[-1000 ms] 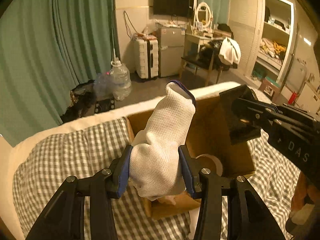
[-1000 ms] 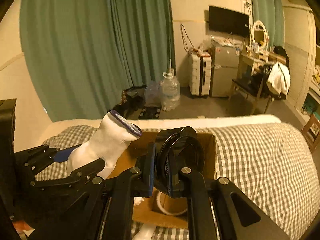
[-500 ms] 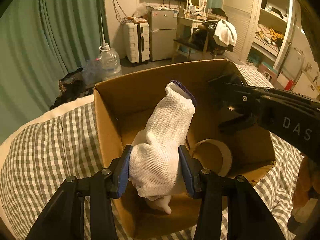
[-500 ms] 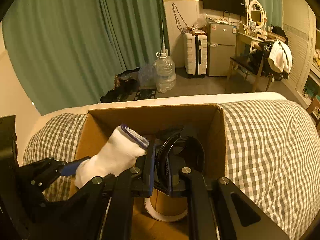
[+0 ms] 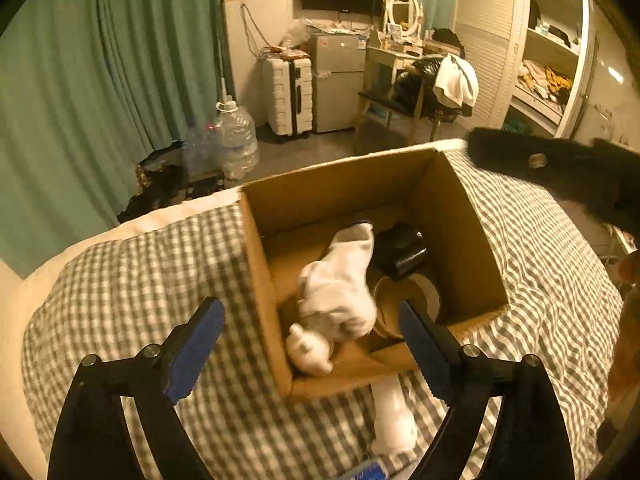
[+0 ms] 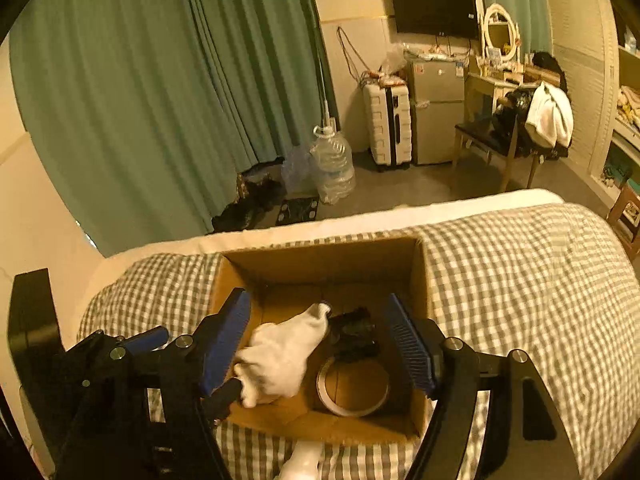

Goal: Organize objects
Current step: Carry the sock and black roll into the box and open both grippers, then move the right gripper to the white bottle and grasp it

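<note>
An open cardboard box (image 5: 460,216) (image 6: 320,256) sits on a checked bedspread. Inside lie a white glove (image 5: 340,288) (image 6: 280,352), a black round object (image 5: 400,248) (image 6: 354,338) and a roll of tape (image 5: 416,300) (image 6: 352,384). My left gripper (image 5: 310,320) hangs above the box's near side, its jaws opening, nothing between the pads. My right gripper (image 6: 320,344) hovers over the box, jaws opening too, and holds nothing. The right gripper's black body (image 5: 560,168) shows at the right edge of the left wrist view.
A white object (image 5: 392,420) (image 6: 300,460) lies on the bedspread (image 5: 140,280) (image 6: 520,280) just in front of the box. Past the bed are green curtains (image 6: 160,100), a water jug (image 6: 332,164), a suitcase (image 6: 386,124) and a chair with clothes (image 6: 540,120).
Both grippers opened. The white glove dropped from my left gripper into the box, and the black round object dropped from my right gripper beside it. Both grippers pulled back and up from the box.
</note>
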`<state>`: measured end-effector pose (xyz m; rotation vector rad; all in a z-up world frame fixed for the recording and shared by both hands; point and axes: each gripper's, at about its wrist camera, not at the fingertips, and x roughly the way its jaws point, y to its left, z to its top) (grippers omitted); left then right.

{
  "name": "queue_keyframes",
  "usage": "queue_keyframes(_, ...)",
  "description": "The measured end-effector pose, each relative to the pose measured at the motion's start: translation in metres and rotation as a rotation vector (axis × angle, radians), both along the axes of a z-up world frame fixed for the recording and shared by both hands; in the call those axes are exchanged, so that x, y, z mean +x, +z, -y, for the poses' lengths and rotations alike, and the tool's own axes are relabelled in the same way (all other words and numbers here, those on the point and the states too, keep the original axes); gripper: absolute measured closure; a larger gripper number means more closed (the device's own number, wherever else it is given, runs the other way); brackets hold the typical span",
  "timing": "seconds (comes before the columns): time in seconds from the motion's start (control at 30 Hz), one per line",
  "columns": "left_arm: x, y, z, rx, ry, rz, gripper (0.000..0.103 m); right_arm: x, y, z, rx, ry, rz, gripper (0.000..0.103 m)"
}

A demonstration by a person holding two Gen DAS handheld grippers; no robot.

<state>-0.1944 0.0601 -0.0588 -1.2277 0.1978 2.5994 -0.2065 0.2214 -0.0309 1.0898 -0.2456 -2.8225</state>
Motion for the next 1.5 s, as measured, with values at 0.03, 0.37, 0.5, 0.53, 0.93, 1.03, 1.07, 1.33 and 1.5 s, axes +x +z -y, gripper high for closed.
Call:
queue_keyframes(0.03, 0.007, 0.006, 0.005, 0.001, 0.01, -0.007, 0.011, 0.007, 0.008, 0.0, 0.006, -0.002, -0.009, 0.032)
queue_keyframes(0.37, 0.086, 0.032, 0.063, 0.009, 0.129, -0.056, 0.009, 0.099, 0.055, 0.02, 0.087, 0.002, -0.071, 0.032)
queue_keyframes(0.5, 0.109, 0.015, 0.085, 0.008, 0.157, -0.031, 0.009, 0.124, 0.038, 0.028, 0.103, 0.017, -0.039, 0.032)
queue_keyframes(0.53, 0.113, 0.01, 0.091, 0.009, 0.163, -0.023, 0.009, 0.128, 0.033, 0.029, 0.1, 0.021, -0.029, 0.032)
queue_keyframes(0.93, 0.129, -0.056, 0.168, 0.057, 0.352, 0.045, 0.009, 0.125, -0.073, 0.072, 0.143, 0.098, 0.112, 0.032)
queue_keyframes(1.03, 0.127, -0.064, 0.178, 0.058, 0.369, 0.057, 0.009, 0.115, -0.095, 0.084, 0.151, 0.105, 0.15, 0.032)
queue_keyframes(1.07, 0.128, -0.066, 0.18, 0.055, 0.374, 0.055, 0.009, 0.113, -0.102, 0.088, 0.153, 0.107, 0.161, 0.032)
queue_keyframes(1.33, 0.126, -0.08, 0.188, 0.058, 0.383, 0.07, 0.009, 0.076, -0.167, 0.109, 0.186, 0.139, 0.318, 0.032)
queue_keyframes(1.5, 0.122, -0.084, 0.186, 0.054, 0.392, 0.076, 0.009, 0.057, -0.19, 0.113, 0.185, 0.161, 0.393, 0.032)
